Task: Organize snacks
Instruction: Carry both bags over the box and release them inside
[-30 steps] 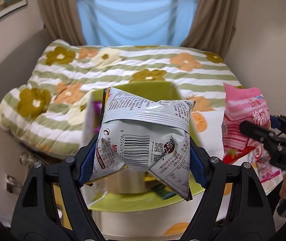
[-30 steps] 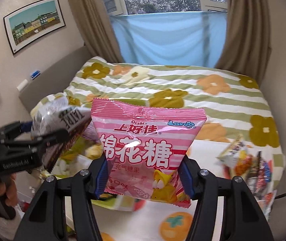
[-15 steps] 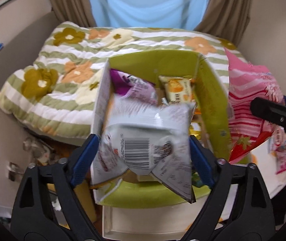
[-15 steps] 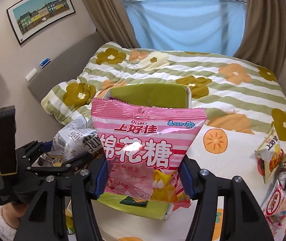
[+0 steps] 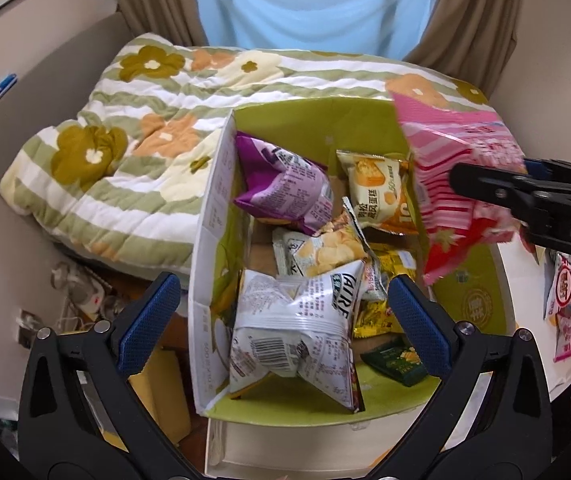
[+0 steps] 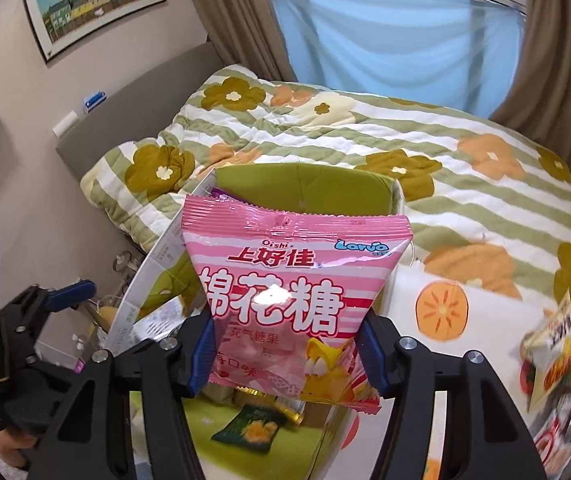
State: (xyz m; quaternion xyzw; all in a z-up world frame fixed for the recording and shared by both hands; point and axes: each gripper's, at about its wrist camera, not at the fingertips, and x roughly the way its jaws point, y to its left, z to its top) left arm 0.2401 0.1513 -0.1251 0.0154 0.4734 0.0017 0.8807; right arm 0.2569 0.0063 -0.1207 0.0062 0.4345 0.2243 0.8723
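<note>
The left gripper (image 5: 285, 316) has just been opening; its fingers stand wide, the silver chip bag (image 5: 293, 320) lying loose in the green box (image 5: 313, 120). The right gripper (image 6: 287, 354), clamped on the pink marshmallow bag (image 6: 285, 280), should clear the rim before releasing

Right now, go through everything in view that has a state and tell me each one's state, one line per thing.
Left gripper: open, jaws just opened, nothing pressed between them.
Silver snack bag: released, lying in the box.
Right gripper: shut on the pink marshmallow bag.
Pink marshmallow bag: sealed, held upright over the box.
Green box: open-topped, partly filled with snacks.
Purple bag: inside the box, sealed.
</note>
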